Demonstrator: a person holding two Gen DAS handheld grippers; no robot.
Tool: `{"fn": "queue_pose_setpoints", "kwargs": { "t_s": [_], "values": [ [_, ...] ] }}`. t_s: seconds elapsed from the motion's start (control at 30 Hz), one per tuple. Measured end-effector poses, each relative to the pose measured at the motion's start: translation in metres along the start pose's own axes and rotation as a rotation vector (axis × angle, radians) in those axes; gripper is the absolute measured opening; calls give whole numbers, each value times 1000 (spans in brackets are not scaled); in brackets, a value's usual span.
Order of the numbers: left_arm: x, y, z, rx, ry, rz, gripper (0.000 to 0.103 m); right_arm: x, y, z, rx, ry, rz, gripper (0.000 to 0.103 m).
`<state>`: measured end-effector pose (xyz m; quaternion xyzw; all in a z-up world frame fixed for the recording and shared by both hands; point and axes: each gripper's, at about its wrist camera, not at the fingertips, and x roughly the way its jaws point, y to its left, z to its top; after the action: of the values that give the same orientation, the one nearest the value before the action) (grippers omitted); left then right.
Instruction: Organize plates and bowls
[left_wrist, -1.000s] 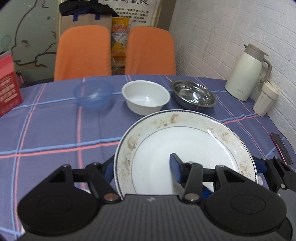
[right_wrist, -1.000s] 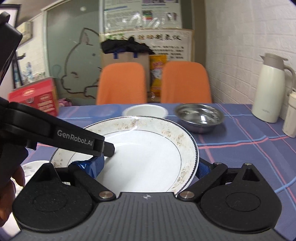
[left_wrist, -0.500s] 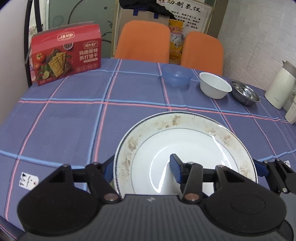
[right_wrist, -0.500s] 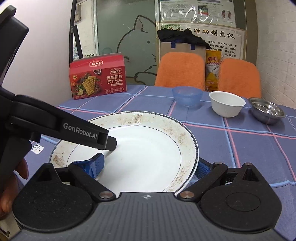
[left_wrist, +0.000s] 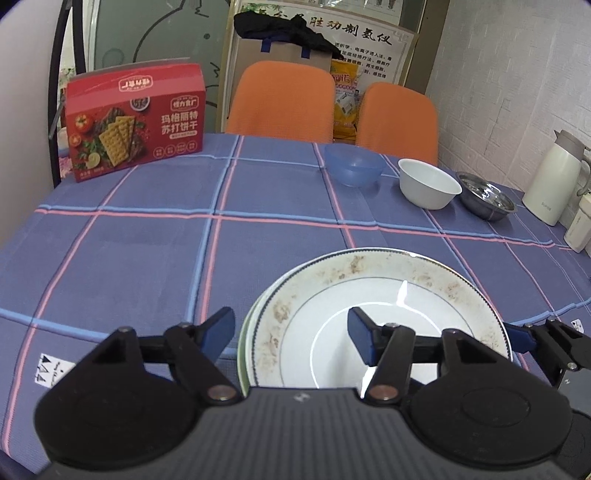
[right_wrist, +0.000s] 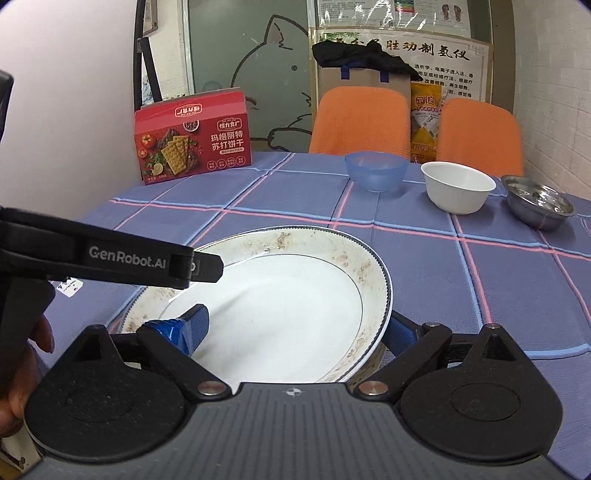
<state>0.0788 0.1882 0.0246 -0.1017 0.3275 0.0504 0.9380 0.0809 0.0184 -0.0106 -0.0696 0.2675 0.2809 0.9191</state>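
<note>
1. My left tongs (left_wrist: 291, 334) stand spread wide at the bottom of the frame, one blue pad left of the plate rim, the other above the plate's well, gripping nothing.
2. My right tongs (right_wrist: 295, 326) straddle the right rim of the soiled white plate (right_wrist: 280, 306); whether the pads pinch it I cannot tell.
3. The plate sits low centre on the checked tablecloth (left_wrist: 147, 251), and a second rim shows beneath its left edge.
4. Upper right stand a blue plastic bowl (left_wrist: 353, 164), a white bowl (left_wrist: 429, 183) and a steel bowl (left_wrist: 485, 195) in a row.
5. The red cracker box (left_wrist: 135, 122) stands upper left.
</note>
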Motion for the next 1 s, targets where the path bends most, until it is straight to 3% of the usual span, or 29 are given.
{"fn": "queue_pose_setpoints", "kwargs": {
  "t_s": [0.1,0.2,0.37,0.53,1.0],
  "values": [
    [-5,1,5,-10,-27,3,69,-2,-5,1,1,-14,-30,85],
    [-7,1,9,-19,-36,-3,69,1,-4,1,-24,20,-9,85],
    [-12,-5,10,-15,-44,-17,71,-10,-14,2,16,-23,-12,85],
    [-15,-20,12,10,-43,-47,74,-17,-44,-6,87,-10,-45,85],
    [-5,-79,12,60,11,-156,79,-75,-161,-56,452,-19,-308,85]
  ]
}}
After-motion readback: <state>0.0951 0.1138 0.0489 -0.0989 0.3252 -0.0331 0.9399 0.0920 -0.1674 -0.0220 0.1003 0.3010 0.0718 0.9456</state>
